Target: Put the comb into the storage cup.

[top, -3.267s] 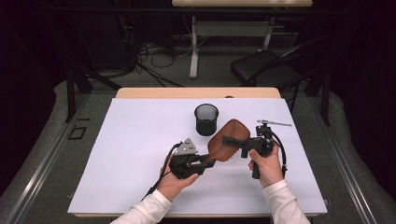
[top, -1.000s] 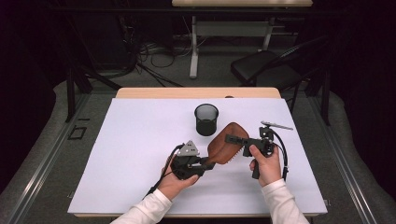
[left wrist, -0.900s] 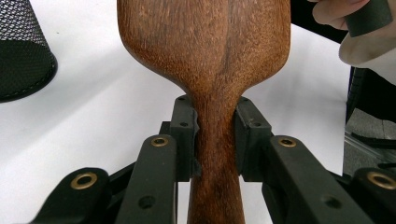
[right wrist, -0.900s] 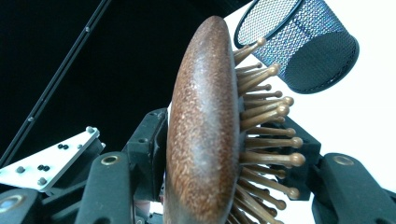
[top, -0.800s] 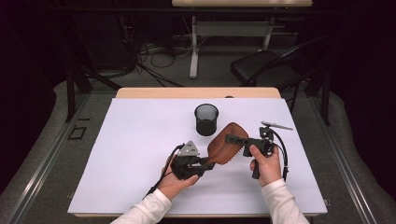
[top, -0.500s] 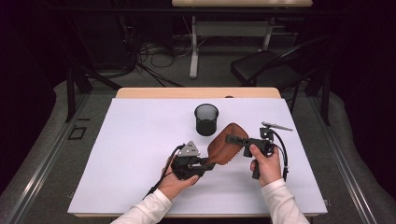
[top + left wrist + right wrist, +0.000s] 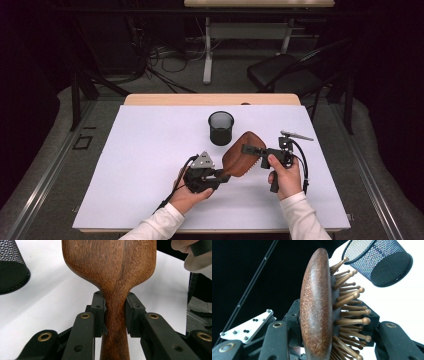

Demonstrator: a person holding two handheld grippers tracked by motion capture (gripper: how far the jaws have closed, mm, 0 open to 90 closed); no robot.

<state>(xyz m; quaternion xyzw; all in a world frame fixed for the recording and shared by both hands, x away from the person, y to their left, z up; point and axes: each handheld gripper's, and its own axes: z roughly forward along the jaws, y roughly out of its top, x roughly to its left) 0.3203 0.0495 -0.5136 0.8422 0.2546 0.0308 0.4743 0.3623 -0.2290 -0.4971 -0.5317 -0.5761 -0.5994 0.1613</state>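
Wooden hairbrush point(image 7: 244, 153) held above the white tabletop point(image 7: 150, 150) between two hand-held grippers, near the person's edge and just in front of the black mesh cup point(image 7: 221, 127), which stands upright and apart from the brush. The left hand-held gripper point(image 7: 216, 176), seen in the high view at the lower left of the brush, is clamped on the narrow neck of the handle point(image 7: 115, 312); in the left gripper view its two black pads press the wood from either side, with the broad smooth back of the head rising beyond them. The right hand-held gripper point(image 7: 248, 149) meets the brush head from the opposite side. Its jaws have just been closing, and in the right gripper view they now grip the head across its thickness, one pad against the rounded wooden back point(image 7: 315, 307), the other in among the ball-tipped wooden bristles point(image 7: 352, 315). The brush lies tilted, the bristles facing the person's right hand point(image 7: 285, 175).
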